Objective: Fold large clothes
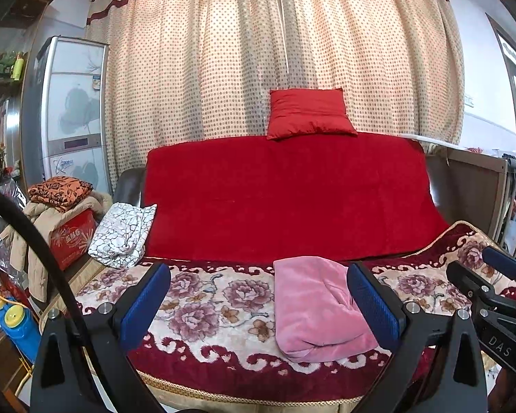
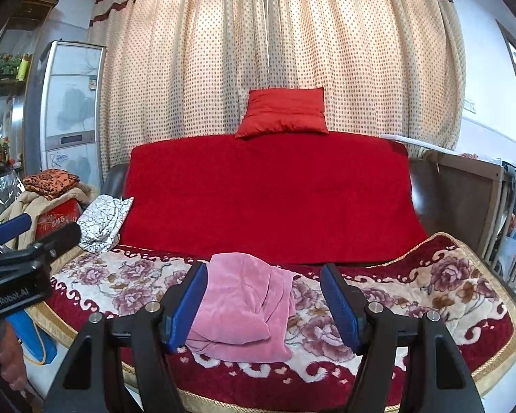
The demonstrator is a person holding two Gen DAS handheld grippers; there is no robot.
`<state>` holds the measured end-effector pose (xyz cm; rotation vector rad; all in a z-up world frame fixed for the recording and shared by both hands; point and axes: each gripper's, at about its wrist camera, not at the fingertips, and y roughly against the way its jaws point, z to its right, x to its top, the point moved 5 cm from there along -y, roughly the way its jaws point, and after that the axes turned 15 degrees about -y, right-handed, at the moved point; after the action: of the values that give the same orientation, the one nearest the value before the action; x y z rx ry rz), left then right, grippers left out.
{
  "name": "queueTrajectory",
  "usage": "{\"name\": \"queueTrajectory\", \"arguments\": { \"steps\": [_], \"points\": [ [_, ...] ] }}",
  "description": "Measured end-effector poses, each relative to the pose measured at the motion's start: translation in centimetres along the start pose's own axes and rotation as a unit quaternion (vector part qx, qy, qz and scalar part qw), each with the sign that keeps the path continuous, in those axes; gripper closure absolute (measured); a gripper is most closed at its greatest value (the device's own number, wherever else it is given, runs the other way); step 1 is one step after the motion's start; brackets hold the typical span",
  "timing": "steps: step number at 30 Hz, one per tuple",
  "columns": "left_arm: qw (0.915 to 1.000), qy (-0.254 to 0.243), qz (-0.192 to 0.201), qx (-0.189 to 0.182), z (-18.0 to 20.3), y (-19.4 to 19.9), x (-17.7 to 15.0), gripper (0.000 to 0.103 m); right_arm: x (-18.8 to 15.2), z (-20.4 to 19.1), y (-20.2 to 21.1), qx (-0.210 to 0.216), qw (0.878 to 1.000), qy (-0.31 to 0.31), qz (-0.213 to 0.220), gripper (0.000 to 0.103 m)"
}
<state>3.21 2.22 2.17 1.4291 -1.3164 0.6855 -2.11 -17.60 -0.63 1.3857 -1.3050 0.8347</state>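
A pink plush garment (image 1: 314,304) lies folded into a compact bundle on the floral sofa seat cover (image 1: 203,313); in the right wrist view it (image 2: 244,304) sits between my fingers' line of sight, low and centre. My left gripper (image 1: 258,304) is open and empty, held in front of the sofa's edge, with the bundle just inside its right finger (image 1: 371,306). My right gripper (image 2: 268,304) is open and empty, above the bundle's near side. Each gripper shows at the edge of the other's view.
The sofa has a red backrest throw (image 1: 285,196) with a red cushion (image 1: 309,113) on top. A black-and-white cloth (image 1: 124,230) lies at the seat's left end. A red box (image 1: 72,237) piled with clothes stands left; a wooden crib (image 1: 492,189) stands right.
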Motion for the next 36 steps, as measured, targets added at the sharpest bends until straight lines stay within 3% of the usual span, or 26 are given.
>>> {"name": "queueTrajectory", "arguments": {
  "steps": [14,36],
  "points": [
    [1.0,0.003,-0.002,0.001,0.0,0.4,0.3,0.001,0.7,-0.3,0.9,-0.019,0.999,0.007,0.026,0.031],
    [0.9999,0.002,0.011,-0.002,0.0,1.5,1.0,0.001,1.2,-0.5,1.1,-0.007,0.999,0.019,0.032,0.03]
  ]
}}
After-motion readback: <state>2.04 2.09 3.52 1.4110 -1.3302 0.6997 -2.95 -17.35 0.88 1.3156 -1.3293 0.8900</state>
